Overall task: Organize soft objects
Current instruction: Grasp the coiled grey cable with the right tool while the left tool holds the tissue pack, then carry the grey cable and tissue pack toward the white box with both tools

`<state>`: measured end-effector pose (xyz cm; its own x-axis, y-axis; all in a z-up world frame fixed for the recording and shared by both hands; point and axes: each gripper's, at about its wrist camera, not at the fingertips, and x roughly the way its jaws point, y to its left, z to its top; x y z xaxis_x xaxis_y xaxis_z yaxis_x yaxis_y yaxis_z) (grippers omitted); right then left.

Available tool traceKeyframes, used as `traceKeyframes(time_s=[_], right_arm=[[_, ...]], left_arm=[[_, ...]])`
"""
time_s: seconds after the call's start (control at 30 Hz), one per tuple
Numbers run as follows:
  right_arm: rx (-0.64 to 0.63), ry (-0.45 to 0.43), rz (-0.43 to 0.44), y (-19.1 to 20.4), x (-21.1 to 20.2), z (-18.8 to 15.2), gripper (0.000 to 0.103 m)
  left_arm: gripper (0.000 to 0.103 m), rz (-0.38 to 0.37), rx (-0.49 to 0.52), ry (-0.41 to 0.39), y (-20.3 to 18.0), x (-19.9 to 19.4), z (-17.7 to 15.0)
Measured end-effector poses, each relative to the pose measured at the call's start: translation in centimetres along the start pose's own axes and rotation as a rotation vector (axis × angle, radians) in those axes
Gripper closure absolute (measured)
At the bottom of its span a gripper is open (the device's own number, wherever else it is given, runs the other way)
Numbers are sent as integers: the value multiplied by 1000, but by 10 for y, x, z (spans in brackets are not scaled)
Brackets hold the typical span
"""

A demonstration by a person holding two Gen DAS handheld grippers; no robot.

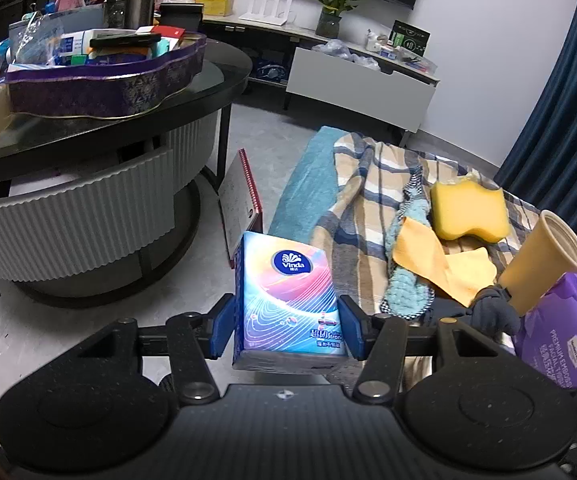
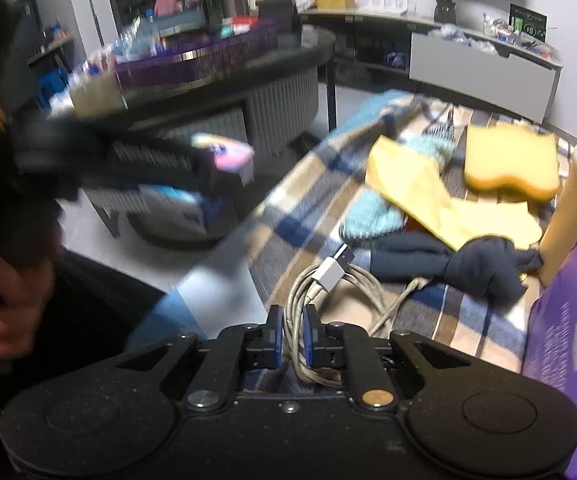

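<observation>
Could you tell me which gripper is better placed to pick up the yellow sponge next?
Neither is free. The left gripper holds a tissue pack; the right gripper is pinched on a coiled cable. The sponge lies ahead of the right, so right, probably, after releasing.

I see a plaid blanket point(image 1: 352, 200) covering the surface; on it a yellow sponge point(image 1: 468, 210), yellow cloth point(image 1: 420, 256), teal knit piece point(image 1: 406, 292), navy cloth point(image 2: 480, 268), coiled cable point(image 2: 340, 292), purple tissue pack point(image 1: 560, 328).
</observation>
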<state>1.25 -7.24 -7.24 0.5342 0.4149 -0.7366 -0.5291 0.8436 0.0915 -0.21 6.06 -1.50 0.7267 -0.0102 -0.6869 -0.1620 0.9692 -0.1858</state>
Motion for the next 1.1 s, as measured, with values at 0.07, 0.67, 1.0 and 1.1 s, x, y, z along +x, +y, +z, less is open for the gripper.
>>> traceKeyframes(time_s=[0.07,0.67,1.0,1.1], right_arm=[[18,-33,1,-3,-13,6,90],[171,-253,3,-43,-92,30,91],[197,-245,6,-50,-97,22,91],[182,-187,10,-45,-81,12,91]], left_arm=[[48,-3,6,-5,-3,-2,0],[48,-53,81,-42,-43,-19,11],[48,-54,125,-19,-60,-13,6],[48,-41,108,-4,-54,-10,3]])
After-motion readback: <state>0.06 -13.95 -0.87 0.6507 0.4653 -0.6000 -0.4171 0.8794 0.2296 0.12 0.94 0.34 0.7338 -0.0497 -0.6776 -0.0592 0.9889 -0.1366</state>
